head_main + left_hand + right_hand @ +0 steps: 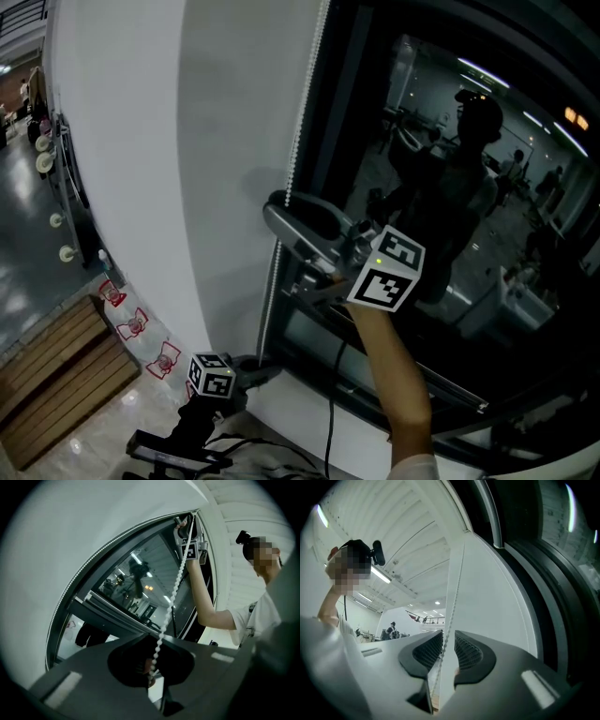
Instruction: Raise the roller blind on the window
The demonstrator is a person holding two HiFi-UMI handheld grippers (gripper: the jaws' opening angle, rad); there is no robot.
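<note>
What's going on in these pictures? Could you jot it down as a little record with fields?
Setting: dark window, reflecting a lit room
Bead chain: hangs along the window's left edge
Left gripper: low, jaws shut on bead chain
Right gripper: higher up, jaws apart, chain running between them

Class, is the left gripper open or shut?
Shut. The left gripper has its jaws together, clamped on the chain.

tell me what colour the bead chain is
White bead chain, clearest in the left gripper view.
</note>
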